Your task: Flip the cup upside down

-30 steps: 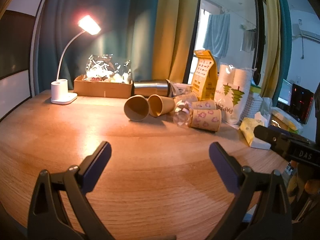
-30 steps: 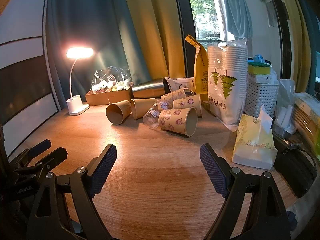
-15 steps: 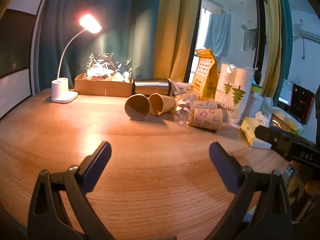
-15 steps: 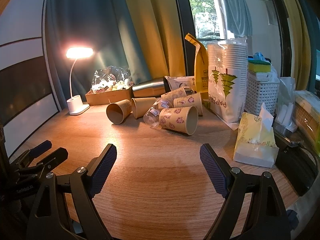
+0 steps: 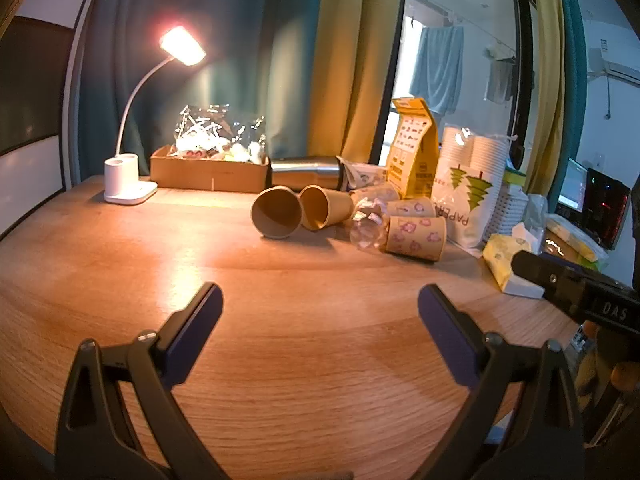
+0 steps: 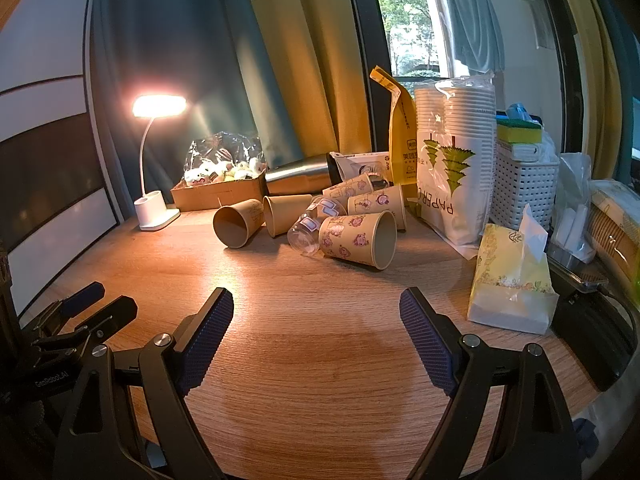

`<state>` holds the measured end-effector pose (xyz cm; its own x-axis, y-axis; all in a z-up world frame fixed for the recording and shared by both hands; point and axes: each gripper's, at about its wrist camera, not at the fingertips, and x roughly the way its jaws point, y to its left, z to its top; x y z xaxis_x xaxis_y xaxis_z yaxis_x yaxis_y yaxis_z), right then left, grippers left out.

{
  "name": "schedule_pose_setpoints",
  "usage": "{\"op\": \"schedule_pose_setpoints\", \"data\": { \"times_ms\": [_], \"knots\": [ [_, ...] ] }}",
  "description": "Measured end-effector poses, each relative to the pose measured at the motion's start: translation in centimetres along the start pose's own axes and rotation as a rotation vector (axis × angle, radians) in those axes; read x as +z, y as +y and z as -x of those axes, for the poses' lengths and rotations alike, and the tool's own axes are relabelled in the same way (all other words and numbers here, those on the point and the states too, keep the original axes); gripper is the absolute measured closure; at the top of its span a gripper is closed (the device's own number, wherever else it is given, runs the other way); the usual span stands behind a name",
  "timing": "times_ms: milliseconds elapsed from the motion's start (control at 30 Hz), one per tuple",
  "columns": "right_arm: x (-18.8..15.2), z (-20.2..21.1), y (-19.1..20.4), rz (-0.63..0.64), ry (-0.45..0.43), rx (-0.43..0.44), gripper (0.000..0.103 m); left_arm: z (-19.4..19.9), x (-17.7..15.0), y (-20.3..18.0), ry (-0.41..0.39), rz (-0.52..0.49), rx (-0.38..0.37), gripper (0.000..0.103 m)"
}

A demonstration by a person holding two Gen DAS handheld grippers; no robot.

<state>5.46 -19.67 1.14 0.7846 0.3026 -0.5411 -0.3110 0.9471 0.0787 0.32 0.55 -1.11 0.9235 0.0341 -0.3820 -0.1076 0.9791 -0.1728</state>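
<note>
Several paper cups lie on their sides in a pile at the back of the wooden table. Two plain brown cups (image 5: 276, 212) (image 6: 237, 223) point their mouths toward me. A flower-printed cup (image 5: 415, 236) (image 6: 358, 239) lies nearest, beside a clear plastic cup (image 5: 366, 231) (image 6: 308, 232). My left gripper (image 5: 319, 318) is open and empty, hovering over bare table well short of the cups. My right gripper (image 6: 316, 322) is open and empty, also short of the pile. The left gripper shows at the lower left of the right wrist view (image 6: 80, 312).
A lit white desk lamp (image 5: 130, 184) and a cardboard box (image 5: 208, 174) stand at the back left. A steel flask (image 6: 298, 178), a yellow bag (image 6: 402, 140), a sleeve of white cups (image 6: 456, 160), a white basket (image 6: 524, 188) and a tissue pack (image 6: 510, 276) crowd the right.
Both grippers have drifted slightly; the scene sits a touch lower in the left view. Both stay open. The cups have not moved.
</note>
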Motion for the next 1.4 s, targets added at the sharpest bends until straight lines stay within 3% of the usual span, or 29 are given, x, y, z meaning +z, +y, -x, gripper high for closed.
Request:
{"op": "schedule_pose_setpoints", "data": {
  "times_ms": [767, 1133, 1400],
  "knots": [
    [-0.2, -0.2, 0.0, -0.004, 0.006, 0.003, 0.015, -0.3, 0.2, 0.1, 0.014, -0.012, -0.005, 0.004],
    [0.5, -2.8, -3.0, -0.079, 0.073, -0.038, 0.015, -5.7, 3.0, -0.6, 0.168, -0.063, -0.055, 0.004],
    [1.7, -6.2, -6.7, -0.144, 0.142, -0.051, 0.015, -13.4, 6.1, -4.0, 0.308, -0.165, -0.138, 0.004]
  ]
}}
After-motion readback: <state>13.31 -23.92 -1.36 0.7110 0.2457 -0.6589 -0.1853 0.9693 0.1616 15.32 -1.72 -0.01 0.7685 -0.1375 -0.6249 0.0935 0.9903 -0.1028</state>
